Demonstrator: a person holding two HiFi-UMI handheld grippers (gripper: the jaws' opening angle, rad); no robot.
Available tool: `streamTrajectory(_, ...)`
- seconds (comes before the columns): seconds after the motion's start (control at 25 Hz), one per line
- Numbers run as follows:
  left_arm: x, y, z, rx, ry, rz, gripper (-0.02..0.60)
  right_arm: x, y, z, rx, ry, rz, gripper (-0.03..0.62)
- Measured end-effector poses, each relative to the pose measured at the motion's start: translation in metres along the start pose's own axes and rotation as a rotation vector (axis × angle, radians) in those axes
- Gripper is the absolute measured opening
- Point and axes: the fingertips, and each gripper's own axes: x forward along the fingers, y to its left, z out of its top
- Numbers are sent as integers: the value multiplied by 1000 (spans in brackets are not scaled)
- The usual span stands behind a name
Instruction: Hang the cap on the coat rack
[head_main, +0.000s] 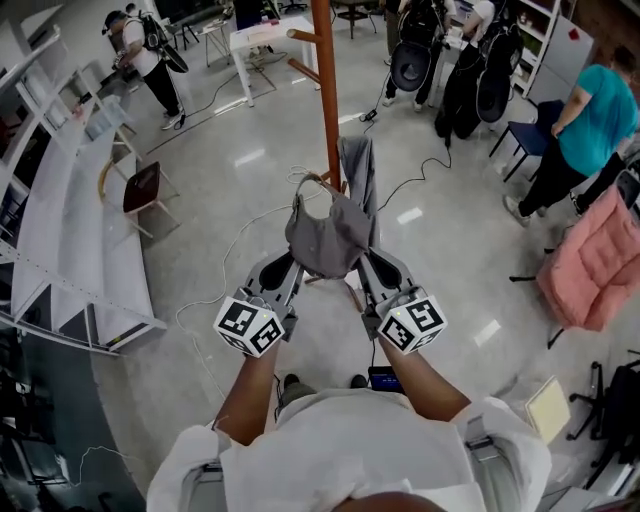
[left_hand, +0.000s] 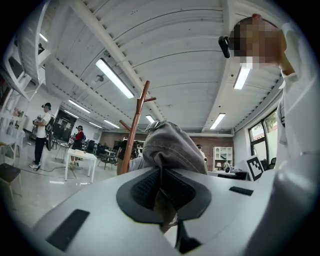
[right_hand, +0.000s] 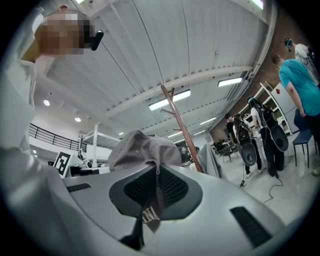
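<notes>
**A:** Where did the coat rack (head_main: 327, 90) stand?

**B:** Straight ahead of both grippers, post upright, with its pegs above and beyond the jaws. A grey garment (head_main: 357, 170) hung on the post just past the right gripper (head_main: 368, 265).

**A:** And the cap (head_main: 325, 235)?

**B:** It was stretched between them, just short of the post. The left gripper (head_main: 288, 265) was clamped on one edge and the right on the other.

**A:** Which was nearer?

**B:** About equal. I'd judge the cap had to travel up and forward. Open floor lay on either side.
</notes>
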Motion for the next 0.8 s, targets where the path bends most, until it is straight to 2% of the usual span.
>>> streamTrajectory(0.28,22,46,32,20,-38,-144,28,53,2,22,-80,-65,-80,32)
streamTrajectory(0.48,45,82,58,9,-30,-248,28,89,2,39,-142,-70,-146,32)
streamTrajectory(0.64,43,107,67,15,-41,-312,28,112,16,33,-164,-72,-175,32)
streamTrajectory(0.8,49,118,76,7,-52,-379,28,122,20,39,-217,-67,-208,32)
